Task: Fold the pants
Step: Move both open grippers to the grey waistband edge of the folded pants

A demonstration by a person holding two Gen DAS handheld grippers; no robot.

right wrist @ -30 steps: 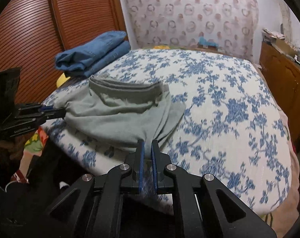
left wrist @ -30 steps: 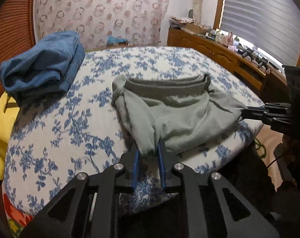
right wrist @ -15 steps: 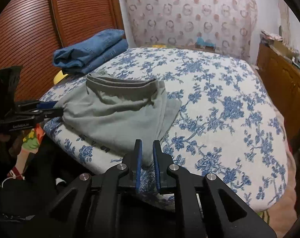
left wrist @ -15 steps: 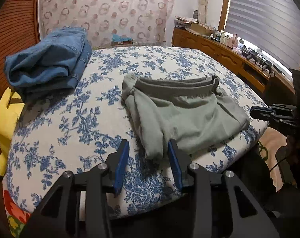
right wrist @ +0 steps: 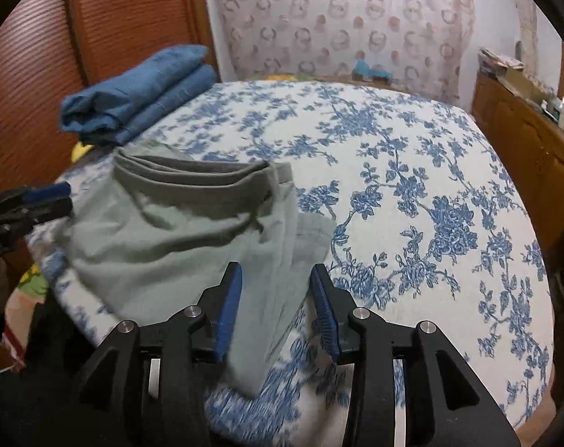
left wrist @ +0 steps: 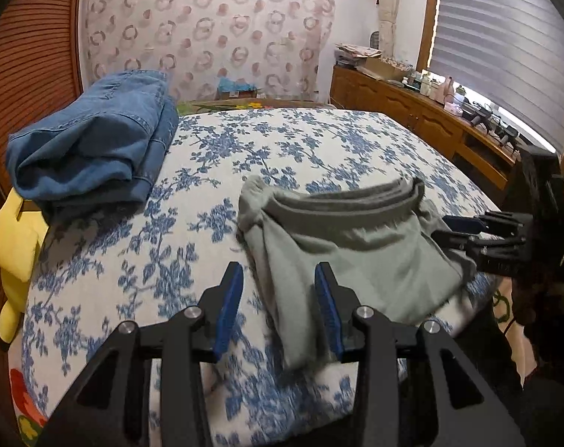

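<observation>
I've let go: my left gripper [left wrist: 278,298] stands open and my right gripper [right wrist: 276,298] is opening, leaving the grey-green pants [left wrist: 349,257] folded at the bed's [left wrist: 319,141] near edge, beside the folded jeans [left wrist: 92,149].

Left gripper [left wrist: 278,300] black, angular arms; blue pads [left wrist: 228,307]; silver screws; right gripper [right wrist: 276,298] built alike.

Grey-green pants [left wrist: 360,260] on a white bedspread [left wrist: 319,141] (blue floral print), blue jeans [left wrist: 95,149] beside
</observation>
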